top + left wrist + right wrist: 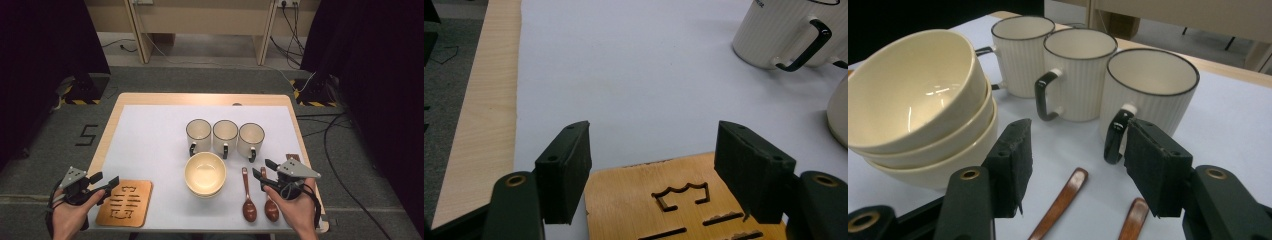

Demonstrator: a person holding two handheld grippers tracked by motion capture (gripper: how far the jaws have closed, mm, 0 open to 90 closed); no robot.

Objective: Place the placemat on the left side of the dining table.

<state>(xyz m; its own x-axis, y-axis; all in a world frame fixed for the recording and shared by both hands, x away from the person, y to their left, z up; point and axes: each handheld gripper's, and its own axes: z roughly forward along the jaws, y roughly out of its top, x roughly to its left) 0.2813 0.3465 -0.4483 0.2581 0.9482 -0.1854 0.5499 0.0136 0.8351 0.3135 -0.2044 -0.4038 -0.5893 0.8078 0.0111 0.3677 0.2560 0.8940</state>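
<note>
Surface: wooden table (112,117) under a pale sheet (150,135), grey carpet and cables beyond at 12 o'clock; I read it from the high view.
Left gripper: my left gripper (102,186) sits at 7 o'clock, jaws spread wide, nothing between them, held over the near left corner of the sheet.
Trivet: the wooden trivet (125,202) with cut-out slots lies just right of that gripper; in the left gripper view its near edge (684,200) shows between and below the parted jaws, and I cannot tell whether they touch it.
Right gripper: my right gripper (263,170) is at 5 o'clock, jaws released and empty, hovering by the spoon handles.
Spoons: two brown spoons (248,197) lie side by side at 5 o'clock, bowls toward me, handles toward the mugs.
Bowls: a stack of three cream bowls (205,173) stands at centre, just left of the spoons; the top one is empty.
Mugs: three ribbed white mugs (225,136) with dark handles stand in a row at 12 o'clock behind the bowls, close together, all empty.
</note>
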